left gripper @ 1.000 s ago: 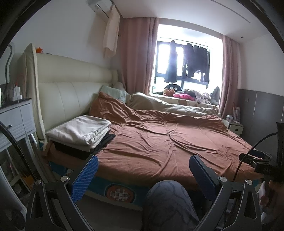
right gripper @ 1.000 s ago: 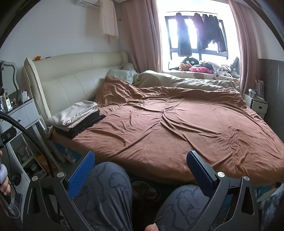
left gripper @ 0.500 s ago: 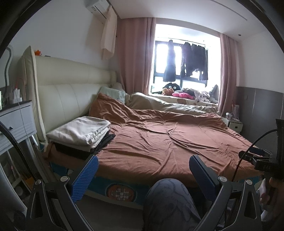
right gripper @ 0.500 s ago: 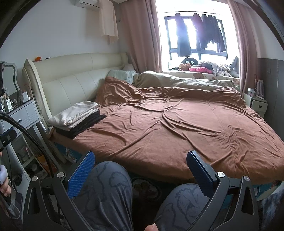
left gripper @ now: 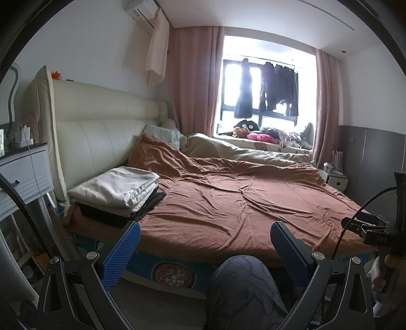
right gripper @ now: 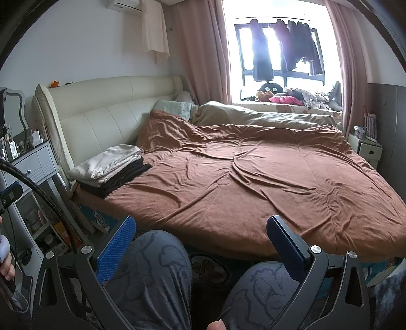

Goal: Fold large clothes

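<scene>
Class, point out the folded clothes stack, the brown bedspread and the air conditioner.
Folded clothes stack (left gripper: 119, 186), left wrist view: top cream layer.
Brown bedspread (right gripper: 253, 182), right wrist view: its middle.
Air conditioner (left gripper: 140, 7), left wrist view: its front face.

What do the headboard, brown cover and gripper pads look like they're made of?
Headboard: cream leather or faux leather, smooth with a slight sheen and stitched panels. Brown cover: soft matte fabric, maybe brushed or velvety, creasing finely. Pads on right gripper: blue, finely ribbed, probably rubber or plastic.
</scene>
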A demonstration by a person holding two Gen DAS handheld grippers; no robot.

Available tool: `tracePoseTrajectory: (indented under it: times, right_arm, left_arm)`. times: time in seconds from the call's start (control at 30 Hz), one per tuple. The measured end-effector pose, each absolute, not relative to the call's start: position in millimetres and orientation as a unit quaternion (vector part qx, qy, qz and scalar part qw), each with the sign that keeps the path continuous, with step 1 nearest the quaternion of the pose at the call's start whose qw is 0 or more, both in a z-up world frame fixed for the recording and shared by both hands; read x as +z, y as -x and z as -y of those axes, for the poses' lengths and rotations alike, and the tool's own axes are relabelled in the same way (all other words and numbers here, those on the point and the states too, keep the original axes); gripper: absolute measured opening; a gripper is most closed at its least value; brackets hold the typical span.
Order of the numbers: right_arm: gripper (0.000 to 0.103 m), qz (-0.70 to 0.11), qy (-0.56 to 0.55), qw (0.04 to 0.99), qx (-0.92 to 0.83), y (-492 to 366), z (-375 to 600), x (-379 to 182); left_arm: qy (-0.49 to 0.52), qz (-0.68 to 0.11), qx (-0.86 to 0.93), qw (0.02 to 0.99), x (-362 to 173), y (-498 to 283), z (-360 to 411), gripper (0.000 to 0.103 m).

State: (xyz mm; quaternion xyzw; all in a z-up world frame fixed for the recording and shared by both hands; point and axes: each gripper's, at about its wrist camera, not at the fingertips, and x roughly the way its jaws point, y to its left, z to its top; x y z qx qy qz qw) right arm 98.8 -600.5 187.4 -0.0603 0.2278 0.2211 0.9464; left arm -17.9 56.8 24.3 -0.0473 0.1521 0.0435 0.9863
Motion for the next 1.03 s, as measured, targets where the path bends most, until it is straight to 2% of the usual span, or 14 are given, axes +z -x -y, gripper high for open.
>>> tracePoseTrajectory:
  times: [1.03]
  right_arm:
    - [0.103,-0.231,0.058,0.948,0.212,-90.3,592.7,186.1]
  left_arm:
    - [0.044,-0.146,0.054,0.987,25.6,24.0,-52.3,0.103]
